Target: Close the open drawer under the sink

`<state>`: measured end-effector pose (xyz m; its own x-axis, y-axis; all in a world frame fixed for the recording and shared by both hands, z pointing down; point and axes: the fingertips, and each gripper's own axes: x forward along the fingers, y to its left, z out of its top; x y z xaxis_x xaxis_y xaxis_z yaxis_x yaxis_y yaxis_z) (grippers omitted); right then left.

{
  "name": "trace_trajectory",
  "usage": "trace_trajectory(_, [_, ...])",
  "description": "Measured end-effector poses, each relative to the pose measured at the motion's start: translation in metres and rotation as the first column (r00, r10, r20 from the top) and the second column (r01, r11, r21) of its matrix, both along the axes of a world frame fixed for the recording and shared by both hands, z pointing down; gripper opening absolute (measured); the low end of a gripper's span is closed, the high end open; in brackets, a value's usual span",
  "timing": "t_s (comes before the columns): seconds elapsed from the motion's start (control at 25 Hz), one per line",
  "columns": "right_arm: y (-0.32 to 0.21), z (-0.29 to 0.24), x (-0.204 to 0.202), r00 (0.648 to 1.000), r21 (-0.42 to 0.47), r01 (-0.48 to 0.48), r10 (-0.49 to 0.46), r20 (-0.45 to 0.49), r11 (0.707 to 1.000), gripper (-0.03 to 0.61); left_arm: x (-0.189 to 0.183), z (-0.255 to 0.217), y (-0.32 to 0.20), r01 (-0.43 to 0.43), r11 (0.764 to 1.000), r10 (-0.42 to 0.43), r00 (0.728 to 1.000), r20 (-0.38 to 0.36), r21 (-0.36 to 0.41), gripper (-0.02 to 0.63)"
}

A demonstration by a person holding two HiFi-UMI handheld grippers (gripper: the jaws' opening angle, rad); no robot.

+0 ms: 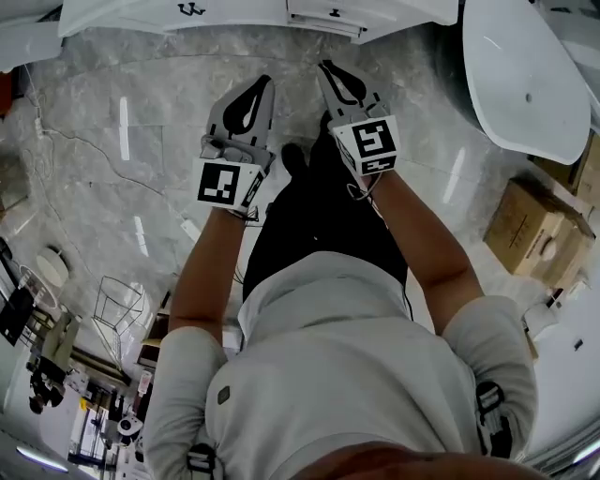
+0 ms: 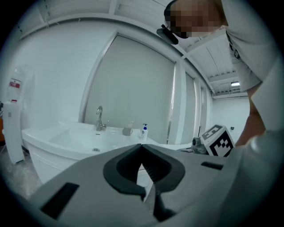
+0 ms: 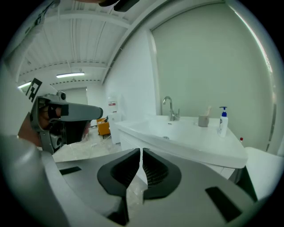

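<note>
In the head view both grippers are held side by side over the grey marble floor, pointing at the white sink cabinet (image 1: pixel 234 14) along the top edge. One drawer (image 1: pixel 325 19) juts slightly from the cabinet front. My left gripper (image 1: pixel 262 84) is shut with nothing in it, and in its own view the tips (image 2: pixel 141 145) meet below the sink (image 2: pixel 75 137) and tap (image 2: pixel 99 119). My right gripper (image 1: pixel 326 67) is shut and empty too. In its own view only a thin slit shows between the pads (image 3: pixel 140 151), with the sink (image 3: pixel 186 133) beyond. Neither gripper touches the cabinet.
A white tub (image 1: pixel 525 80) fills the upper right of the head view, with cardboard boxes (image 1: pixel 536 225) below it. A wire basket (image 1: pixel 120 305) and clutter lie at the left. A soap bottle (image 3: pixel 222 119) and a cup (image 3: pixel 203 120) stand on the counter.
</note>
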<state>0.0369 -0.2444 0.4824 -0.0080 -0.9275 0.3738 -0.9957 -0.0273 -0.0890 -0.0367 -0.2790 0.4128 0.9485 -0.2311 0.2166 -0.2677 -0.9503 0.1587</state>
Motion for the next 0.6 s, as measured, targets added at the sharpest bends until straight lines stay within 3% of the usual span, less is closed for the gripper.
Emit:
trace_trajectory(0.2, [0.023,-0.081,-0.03,0.998,0.059,0.057,-0.056,-0.024,0.997,0.031,-0.039,-0.064,0.023,0.005,0.999,-0.005,1.0,-0.024,0.032,0.009])
trace_trajectory(0.36, [0.044,-0.133,-0.056,0.99,0.091,0.132,-0.127,-0.058,0.987,0.026,-0.059,-0.107,0.057,-0.041,0.999,0.04,0.997,-0.066,-0.005,0.009])
trace_trajectory(0.6, [0.084,-0.199,-0.092,0.978,0.149,0.188,-0.171,-0.118,0.971,0.026,-0.093,-0.169,0.107,-0.083,0.99,0.095,0.991,-0.099,0.112,0.009])
